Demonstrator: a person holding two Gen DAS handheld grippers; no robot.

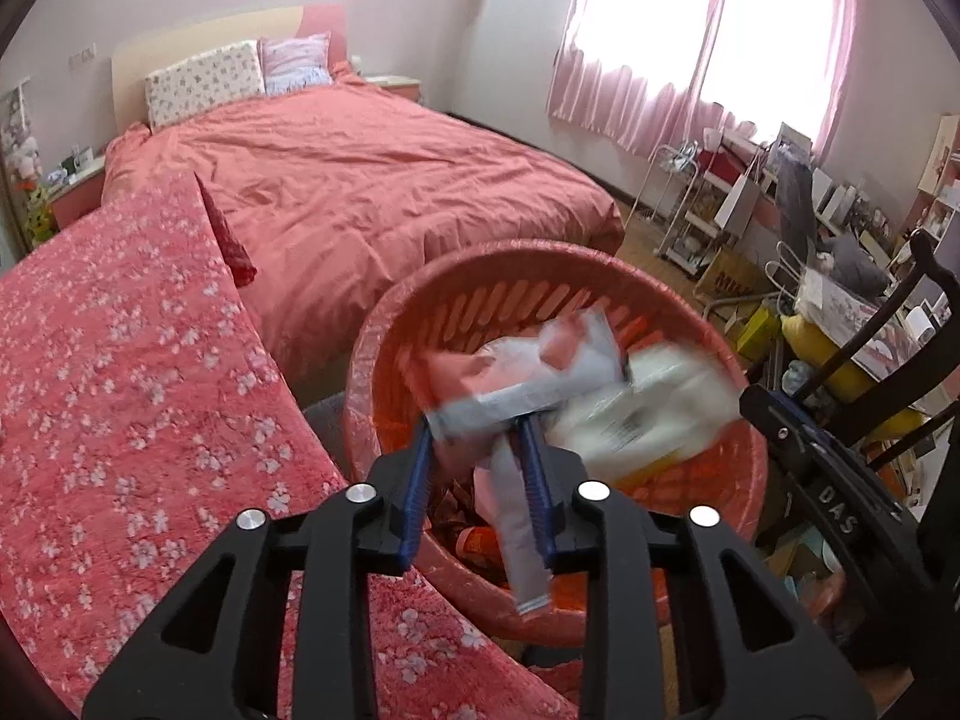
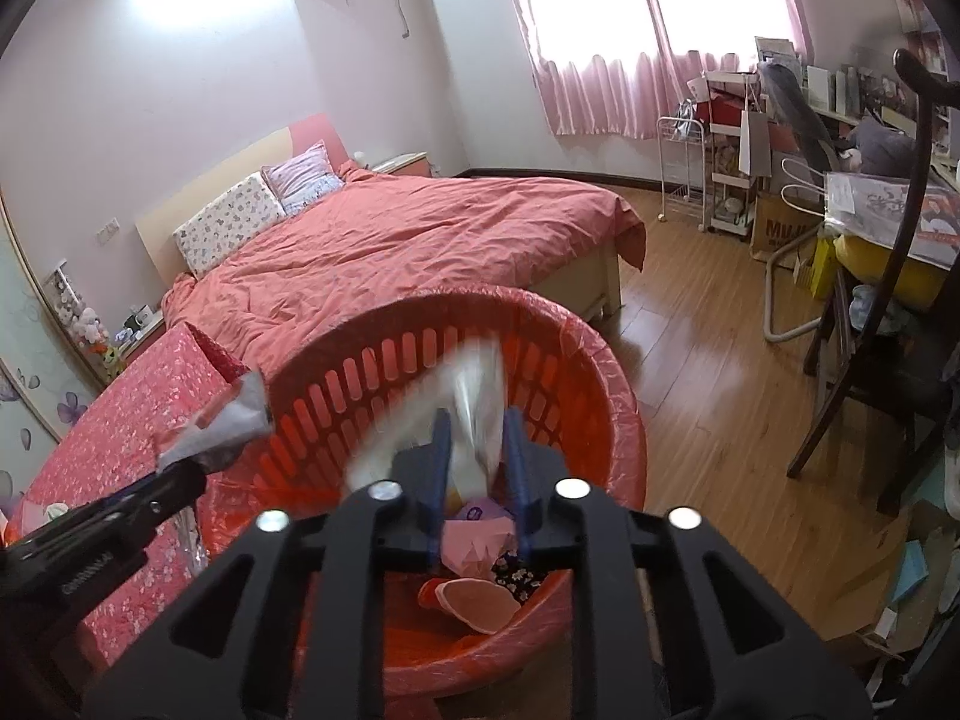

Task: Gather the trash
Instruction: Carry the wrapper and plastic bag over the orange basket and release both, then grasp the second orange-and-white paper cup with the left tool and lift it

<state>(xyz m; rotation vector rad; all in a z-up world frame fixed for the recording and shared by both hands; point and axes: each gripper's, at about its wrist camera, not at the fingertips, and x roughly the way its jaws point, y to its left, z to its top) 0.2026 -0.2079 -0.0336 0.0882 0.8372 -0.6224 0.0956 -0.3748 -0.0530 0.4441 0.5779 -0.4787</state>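
Observation:
A red slotted basket (image 1: 510, 255) lined with a thin pink bag stands beside the bed, with several pieces of trash in its bottom. My left gripper (image 1: 474, 426) hangs over it. A grey and pink wrapper (image 1: 528, 384), blurred, lies loose between the parted blue fingers. My right gripper (image 2: 477, 417) is over the same basket (image 2: 480, 297). A white wrapper (image 2: 474, 396), blurred, sits between its parted fingers without being pinched. That white wrapper (image 1: 648, 408) also shows in the left wrist view. The left gripper (image 2: 201, 462) enters the right wrist view from the left with the grey wrapper (image 2: 234, 414) at its tip.
A bed with a red cover (image 2: 420, 228) lies behind the basket. A red floral blanket (image 1: 120, 360) covers the surface to the left. Wooden floor (image 2: 720, 390) stretches to the right, up to a dark chair (image 2: 870, 372), a white cart (image 2: 681, 168) and a cluttered desk.

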